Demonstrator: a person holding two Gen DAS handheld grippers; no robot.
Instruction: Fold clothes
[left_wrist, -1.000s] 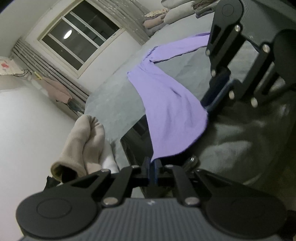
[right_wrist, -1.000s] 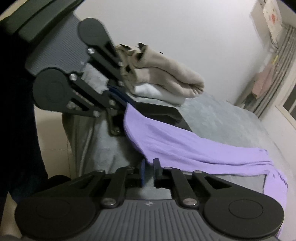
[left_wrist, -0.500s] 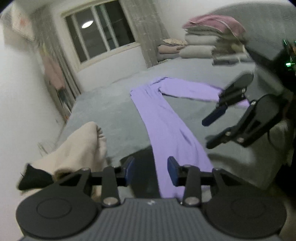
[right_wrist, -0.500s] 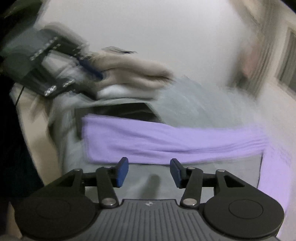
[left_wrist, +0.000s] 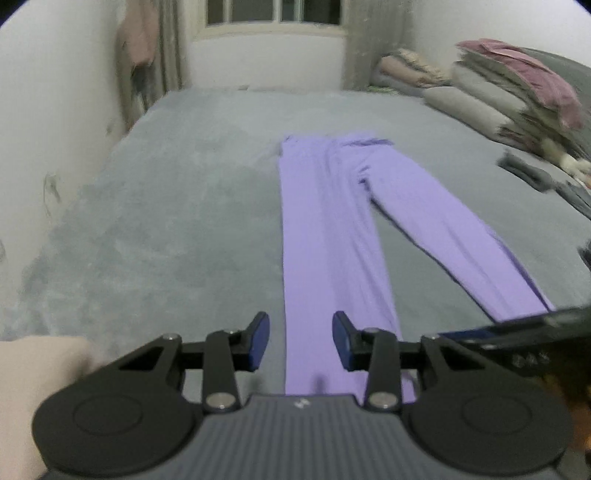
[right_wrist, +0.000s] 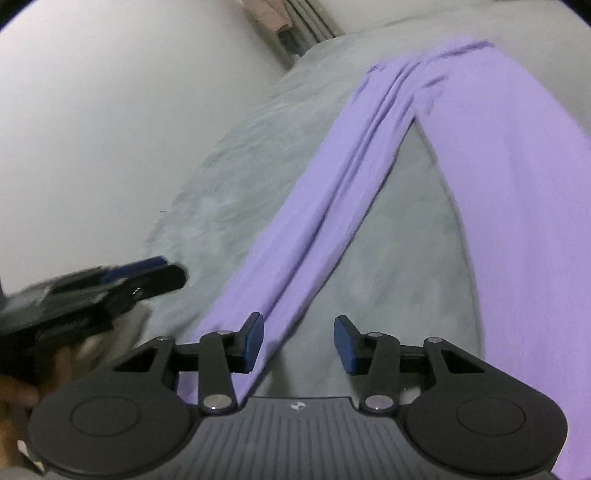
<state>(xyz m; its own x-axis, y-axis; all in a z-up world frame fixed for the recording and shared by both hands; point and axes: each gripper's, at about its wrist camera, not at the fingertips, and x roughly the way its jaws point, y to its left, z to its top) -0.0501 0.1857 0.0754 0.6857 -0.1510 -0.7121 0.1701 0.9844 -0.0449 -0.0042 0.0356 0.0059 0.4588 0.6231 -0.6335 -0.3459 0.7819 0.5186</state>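
Trousers (left_wrist: 332, 236): purple, flat on grey bed (left_wrist: 177, 206), frame centre.
Left gripper (left_wrist: 300, 339): jaws wide apart, empty.
Right gripper (right_wrist: 298, 343): jaws wide apart, empty.

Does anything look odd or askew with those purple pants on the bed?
Nothing is damaged. The purple pants lie flat on the grey bed, legs splayed apart in a V rather than stacked, with slight bunching near the crotch.

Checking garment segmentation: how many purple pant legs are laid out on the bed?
2. On the purple pants, one leg runs straight toward the left gripper; the other leg splays right. Their cuffs are out of view.
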